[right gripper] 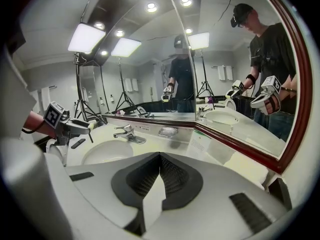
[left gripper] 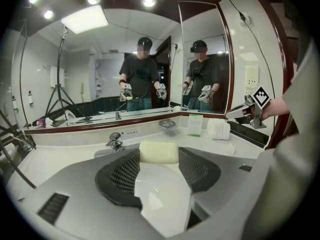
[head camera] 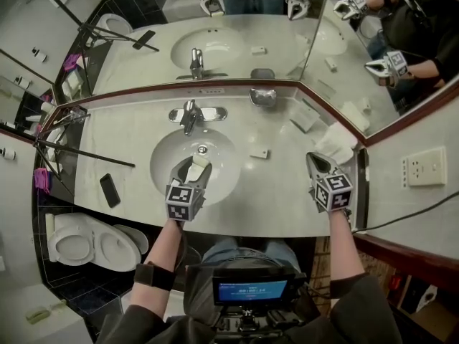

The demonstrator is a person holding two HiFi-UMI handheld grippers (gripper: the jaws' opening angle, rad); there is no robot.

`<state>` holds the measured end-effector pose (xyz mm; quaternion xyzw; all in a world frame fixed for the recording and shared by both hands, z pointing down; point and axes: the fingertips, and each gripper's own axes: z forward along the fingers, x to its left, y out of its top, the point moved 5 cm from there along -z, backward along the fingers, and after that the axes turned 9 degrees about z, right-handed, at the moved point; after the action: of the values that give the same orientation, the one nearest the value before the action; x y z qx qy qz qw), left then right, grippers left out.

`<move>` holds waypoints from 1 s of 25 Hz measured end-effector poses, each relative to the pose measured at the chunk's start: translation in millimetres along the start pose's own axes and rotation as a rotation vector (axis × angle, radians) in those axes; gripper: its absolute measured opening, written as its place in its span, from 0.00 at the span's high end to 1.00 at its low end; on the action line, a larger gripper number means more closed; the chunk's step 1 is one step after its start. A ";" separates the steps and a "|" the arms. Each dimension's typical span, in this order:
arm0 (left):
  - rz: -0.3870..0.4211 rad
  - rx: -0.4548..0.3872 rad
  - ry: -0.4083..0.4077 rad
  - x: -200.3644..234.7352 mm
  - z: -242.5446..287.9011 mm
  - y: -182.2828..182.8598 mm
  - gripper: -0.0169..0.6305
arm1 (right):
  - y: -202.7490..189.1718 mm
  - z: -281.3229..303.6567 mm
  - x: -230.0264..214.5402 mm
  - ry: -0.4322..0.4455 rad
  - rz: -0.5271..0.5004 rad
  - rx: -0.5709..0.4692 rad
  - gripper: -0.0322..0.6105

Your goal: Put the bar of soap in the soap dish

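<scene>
A pale cream bar of soap (left gripper: 159, 152) sits between the mesh pads of my left gripper (left gripper: 159, 160), which is shut on it. In the head view the left gripper (head camera: 193, 168) holds the soap (head camera: 200, 161) above the sink basin (head camera: 163, 151). The metal soap dish (head camera: 262, 97) stands on the counter against the mirror, to the right of the faucet and beyond the soap; it also shows as the soap dish (left gripper: 167, 124) and the soap dish (right gripper: 167, 131). My right gripper (right gripper: 160, 157) is shut and holds nothing; it hovers over the counter's right end as the right gripper (head camera: 315, 159).
The chrome faucet (head camera: 189, 113) rises behind the basin. A folded white towel (head camera: 336, 143), a standing card (head camera: 305, 117) and a small white piece (head camera: 259, 153) lie on the right counter. A black phone (head camera: 110, 190) and tripod legs (head camera: 86, 153) are at the left. The toilet (head camera: 86, 244) is below left.
</scene>
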<state>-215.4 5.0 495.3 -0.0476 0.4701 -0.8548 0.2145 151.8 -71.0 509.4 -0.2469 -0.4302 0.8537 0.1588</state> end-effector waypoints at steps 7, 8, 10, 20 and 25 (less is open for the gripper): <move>0.057 -0.016 -0.056 -1.5 44.0 29.9 0.60 | 1.6 7.7 6.2 0.007 -0.001 0.002 0.92; 0.065 -0.019 -0.067 -2.0 53.4 36.2 0.60 | 2.0 8.7 6.8 0.008 0.000 0.001 0.92; 0.081 -0.022 -0.090 -4.0 73.5 48.7 0.60 | 1.7 10.8 7.5 0.009 -0.002 0.004 0.92; 0.190 -0.003 -0.205 -13.2 187.2 97.8 0.60 | -6.6 37.4 16.7 0.038 -0.012 0.022 0.92; 0.235 0.032 -0.237 -14.4 246.7 108.8 0.60 | -15.0 51.0 23.9 0.071 0.017 0.018 0.92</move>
<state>-97.5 -233.0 543.8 -0.0894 0.4303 -0.8195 0.3679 104.4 -84.2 540.7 -0.2790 -0.4143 0.8497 0.1688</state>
